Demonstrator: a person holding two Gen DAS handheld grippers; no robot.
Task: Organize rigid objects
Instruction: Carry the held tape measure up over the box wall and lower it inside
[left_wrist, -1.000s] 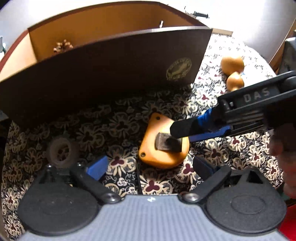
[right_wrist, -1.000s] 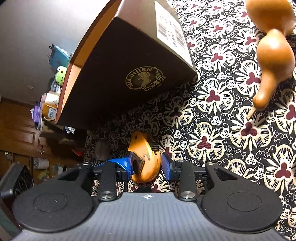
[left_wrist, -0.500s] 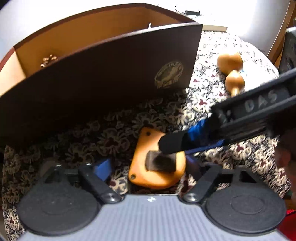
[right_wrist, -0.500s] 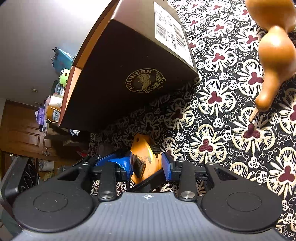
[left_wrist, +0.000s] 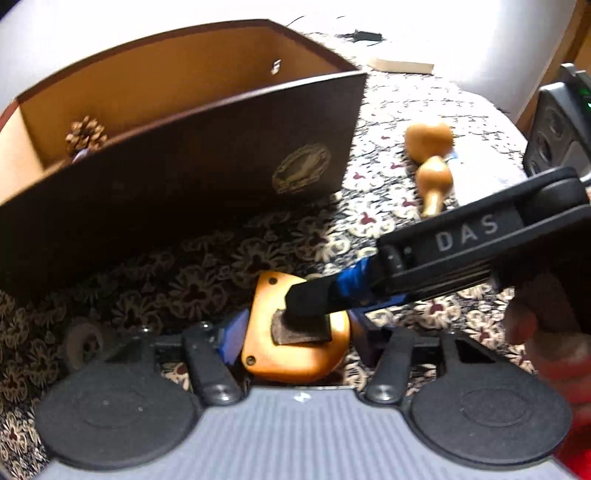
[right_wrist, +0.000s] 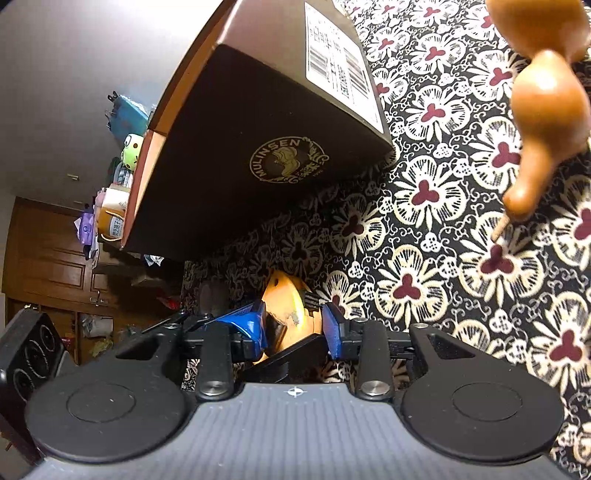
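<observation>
1. The left gripper (left_wrist: 295, 334) is straddling the orange wooden block (left_wrist: 295, 350), its fingers apart on either side; whether they are touching it I cannot tell.
2. The right gripper (right_wrist: 293, 326) is clamping the same block, which is lying on the flowered cloth (right_wrist: 424, 258) near its front edge, before the brown box (left_wrist: 184, 177).
3. The block is looking stiff, smooth and probably light; its rounded flanks may be slippery, so the flat faces are looking safest.
4. Only the left view is showing the box's open inside and a pine cone (left_wrist: 85, 136); the right view is showing the gourd (right_wrist: 543, 99) close up.
</observation>
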